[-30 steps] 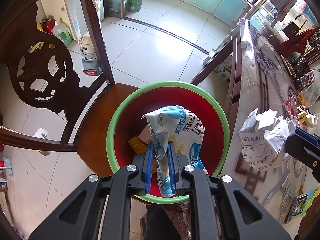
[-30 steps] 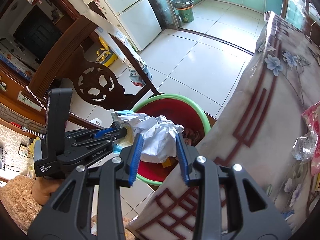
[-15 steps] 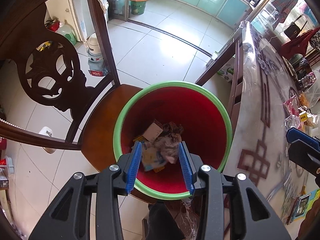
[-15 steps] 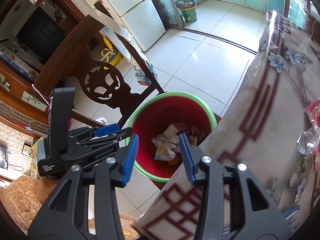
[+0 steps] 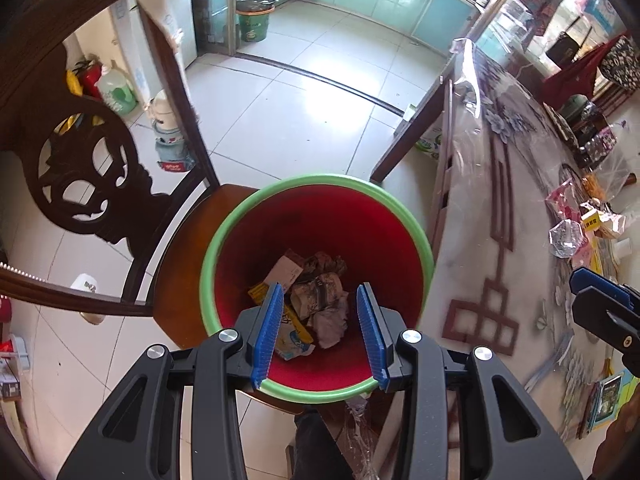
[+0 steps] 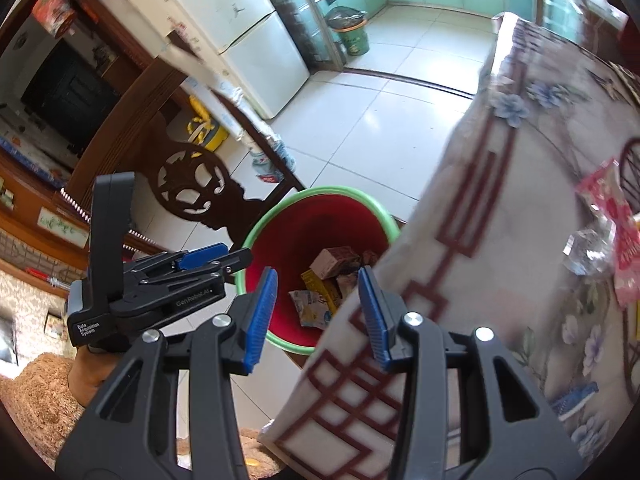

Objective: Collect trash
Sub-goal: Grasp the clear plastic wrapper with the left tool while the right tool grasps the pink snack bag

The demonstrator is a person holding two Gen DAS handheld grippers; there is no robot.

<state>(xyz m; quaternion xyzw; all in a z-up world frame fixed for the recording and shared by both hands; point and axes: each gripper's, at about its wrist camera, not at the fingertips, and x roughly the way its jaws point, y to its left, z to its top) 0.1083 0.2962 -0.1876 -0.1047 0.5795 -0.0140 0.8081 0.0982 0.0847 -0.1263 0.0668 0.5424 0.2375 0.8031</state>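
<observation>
Blue ribbed pads on our left gripper [image 5: 320, 326] stand apart with nothing between them; it hangs above the bin [image 5: 316, 188], red inside with a green rim, which sits on a dark wooden chair [image 5: 188, 248]. Our right gripper [image 6: 316, 312] is likewise parted and empty, over the near edge of the table [image 6: 500, 216] where it meets the bin.

Down in the bin lie the crumpled wrappers [image 5: 316, 308]: a grey paper ball, a blue-and-white packet, a yellow scrap and a small cardboard piece. We judge that part of the task done.

Farther right on the table's floral cover, more litter waits: a clear crinkled plastic wrapper [image 6: 588, 250] and a red-and-pink packet [image 6: 616, 216] beside it, with other bits at the far right in the left view. We reckon several more trips to the table are left before the collecting is finished.
</observation>
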